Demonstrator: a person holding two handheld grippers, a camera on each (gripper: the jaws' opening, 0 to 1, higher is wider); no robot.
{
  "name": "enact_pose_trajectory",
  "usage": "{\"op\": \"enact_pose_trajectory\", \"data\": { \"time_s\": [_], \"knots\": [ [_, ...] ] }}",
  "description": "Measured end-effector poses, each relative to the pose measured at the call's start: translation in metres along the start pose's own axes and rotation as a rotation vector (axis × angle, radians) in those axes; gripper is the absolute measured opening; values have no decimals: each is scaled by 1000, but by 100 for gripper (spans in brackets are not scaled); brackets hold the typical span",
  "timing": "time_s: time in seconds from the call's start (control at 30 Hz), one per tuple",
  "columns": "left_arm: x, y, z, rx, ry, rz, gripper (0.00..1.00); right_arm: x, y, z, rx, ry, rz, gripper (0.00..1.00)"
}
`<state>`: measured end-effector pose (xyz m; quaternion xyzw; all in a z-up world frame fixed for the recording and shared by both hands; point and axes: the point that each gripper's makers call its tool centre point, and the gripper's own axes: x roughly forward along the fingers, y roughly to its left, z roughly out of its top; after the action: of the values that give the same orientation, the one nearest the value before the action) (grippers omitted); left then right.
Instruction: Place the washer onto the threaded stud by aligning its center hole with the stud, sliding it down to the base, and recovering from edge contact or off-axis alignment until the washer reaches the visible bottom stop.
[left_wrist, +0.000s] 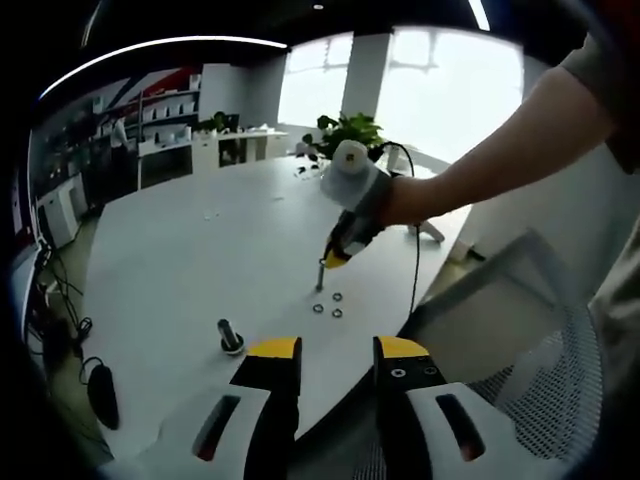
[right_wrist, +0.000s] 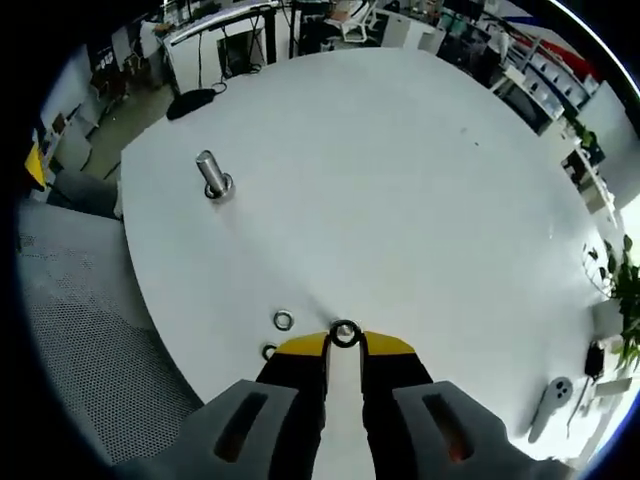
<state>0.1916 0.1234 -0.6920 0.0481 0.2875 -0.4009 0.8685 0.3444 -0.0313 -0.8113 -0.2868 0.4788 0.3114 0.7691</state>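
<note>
Right claw (right_wrist: 345, 345) pinches one washer (right_wrist: 345, 333) at lower centre, low over the table (right_wrist: 400, 180); the stud (right_wrist: 211, 174) stands bare upper left, so threading remains. Left claw (left_wrist: 336, 352) gapes empty.

In the right gripper view we saw the right gripper (right_wrist: 344, 345) pinching a washer (right_wrist: 345, 333) at its yellow tips above the white table (right_wrist: 400, 180). Two more washers (right_wrist: 283, 320) lay just beside it, and the threaded stud (right_wrist: 212, 175) stood well apart.
</note>
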Motion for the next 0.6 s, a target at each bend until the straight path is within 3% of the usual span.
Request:
{"op": "enact_pose_trajectory", "data": {
  "time_s": [0.6],
  "knots": [
    [1, 2, -2, -7, 14, 5, 27, 7, -5, -5, 22, 17, 10, 13]
  ]
}}
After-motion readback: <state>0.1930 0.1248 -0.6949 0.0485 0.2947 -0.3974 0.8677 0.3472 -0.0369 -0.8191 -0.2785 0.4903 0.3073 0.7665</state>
